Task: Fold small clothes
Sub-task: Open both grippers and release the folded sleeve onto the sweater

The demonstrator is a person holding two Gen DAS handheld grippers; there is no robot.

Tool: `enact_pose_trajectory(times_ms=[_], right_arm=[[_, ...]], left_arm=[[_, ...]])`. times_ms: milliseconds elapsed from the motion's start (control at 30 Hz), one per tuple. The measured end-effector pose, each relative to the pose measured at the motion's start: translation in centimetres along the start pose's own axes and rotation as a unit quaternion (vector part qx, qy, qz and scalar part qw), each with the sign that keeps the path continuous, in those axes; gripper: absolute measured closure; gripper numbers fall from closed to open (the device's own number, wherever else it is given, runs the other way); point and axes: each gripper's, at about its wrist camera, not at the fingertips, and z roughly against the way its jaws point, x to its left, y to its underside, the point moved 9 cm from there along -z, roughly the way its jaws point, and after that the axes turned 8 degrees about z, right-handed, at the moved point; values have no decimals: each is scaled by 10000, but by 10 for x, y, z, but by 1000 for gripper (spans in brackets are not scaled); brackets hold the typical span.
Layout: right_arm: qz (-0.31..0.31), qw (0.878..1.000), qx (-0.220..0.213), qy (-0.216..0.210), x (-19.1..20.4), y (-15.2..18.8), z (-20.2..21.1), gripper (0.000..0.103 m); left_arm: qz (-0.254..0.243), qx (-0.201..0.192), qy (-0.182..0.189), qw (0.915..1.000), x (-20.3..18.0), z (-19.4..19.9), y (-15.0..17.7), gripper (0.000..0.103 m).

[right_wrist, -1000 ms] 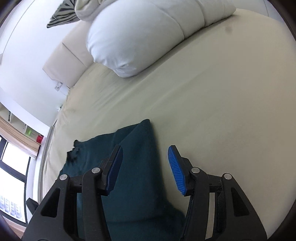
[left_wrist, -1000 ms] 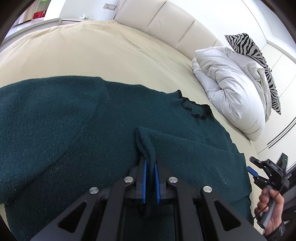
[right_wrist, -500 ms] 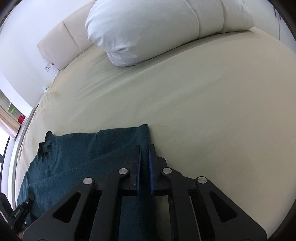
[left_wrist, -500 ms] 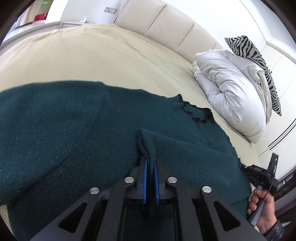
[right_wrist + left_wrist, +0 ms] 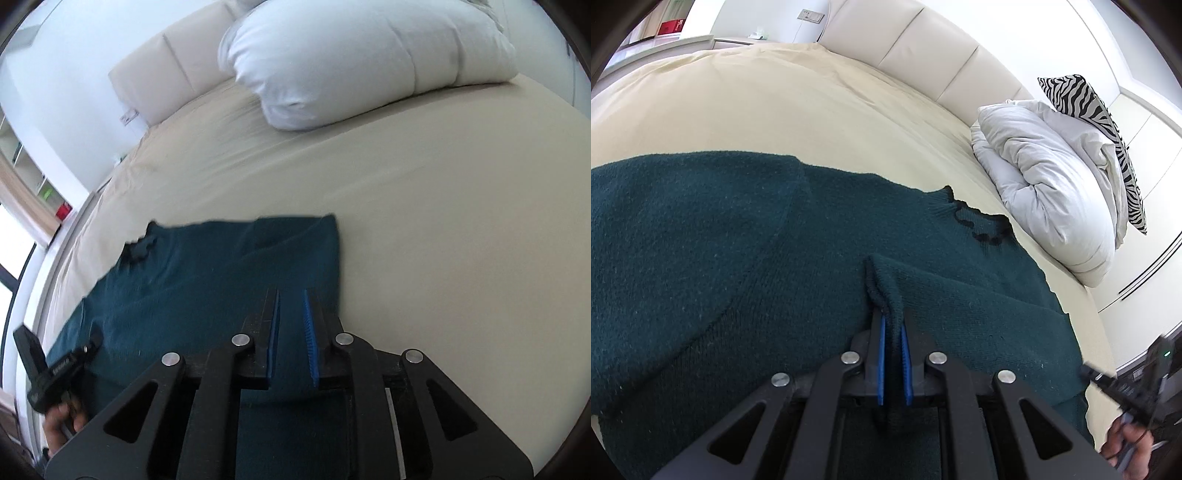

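A dark teal knitted sweater lies spread on the cream bed, neckline with a black trim toward the pillows. My left gripper is shut on a pinched fold of the sweater near its middle. In the right wrist view the sweater lies flat with its right edge folded in. My right gripper sits over that edge, jaws a narrow gap apart with sweater fabric between the blue pads. The left gripper's handle and hand show at the lower left of that view.
A white duvet and a zebra-striped pillow lie at the head of the bed, by the padded headboard. Cream sheet stretches to the right of the sweater. A side shelf holds a red box.
My right gripper closed on the sweater's right edge half a second ago; its jaws now stand slightly apart. My left gripper stays shut on the fold, hardly moved.
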Motion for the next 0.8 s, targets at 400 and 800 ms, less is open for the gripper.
enact_pose_trajectory(times_ms=[400,800], right_arm=[[-332,9922,154,1187,-70,21,-13,103],[-1887,9758,-410,-1023,-17,34,40,41]], left_arm=[[-52,100,11,9999,-10,15,5,71],[-226,53,23,9997,-12,39,17,37]])
